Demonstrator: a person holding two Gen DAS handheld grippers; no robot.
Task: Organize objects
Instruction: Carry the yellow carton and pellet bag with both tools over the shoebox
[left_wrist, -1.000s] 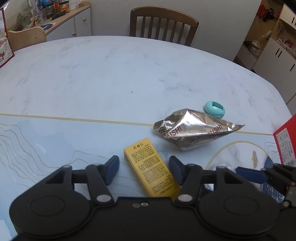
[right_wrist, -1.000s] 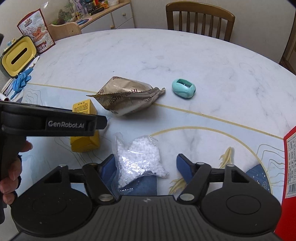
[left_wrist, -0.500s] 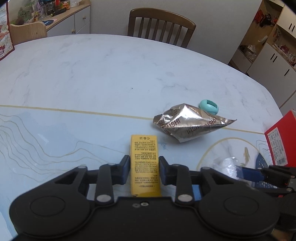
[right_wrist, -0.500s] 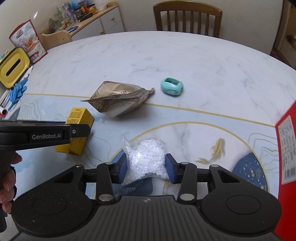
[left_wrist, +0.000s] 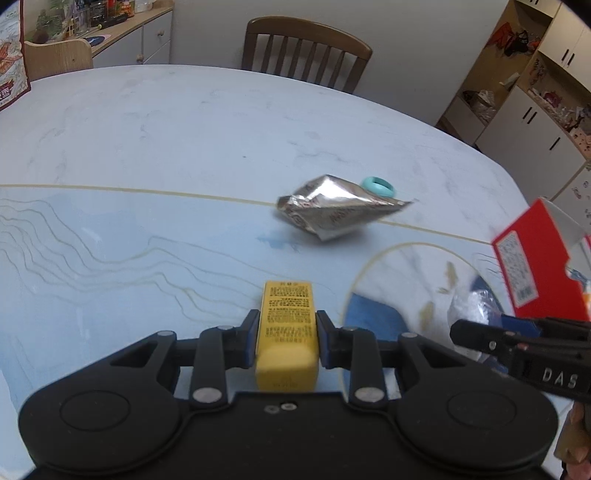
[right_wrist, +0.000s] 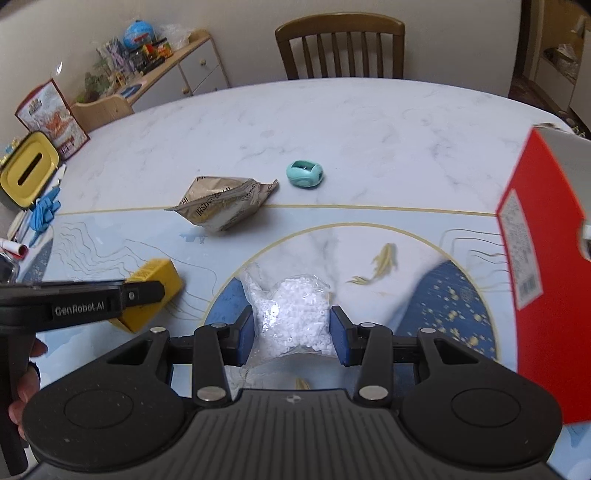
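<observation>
the left tool (left_wrist: 286, 341) is clamped on the yellow box (left_wrist: 287, 325), its two blue pads pressing the long sides of the box. the right tool (right_wrist: 291, 334) is clamped on the clear bag of white beads (right_wrist: 290, 317), which sits over the blue and gold pattern of the desk (right_wrist: 332, 122). further out on the desk lies the crumpled foil packet (right_wrist: 221, 206), and the small teal object (right_wrist: 305, 173) is just beside its far corner. a red carton (right_wrist: 543, 266) stands at the right edge of the view. from the right camera, the yellow box appears left of the bead bag, partly behind the left tool.
</observation>
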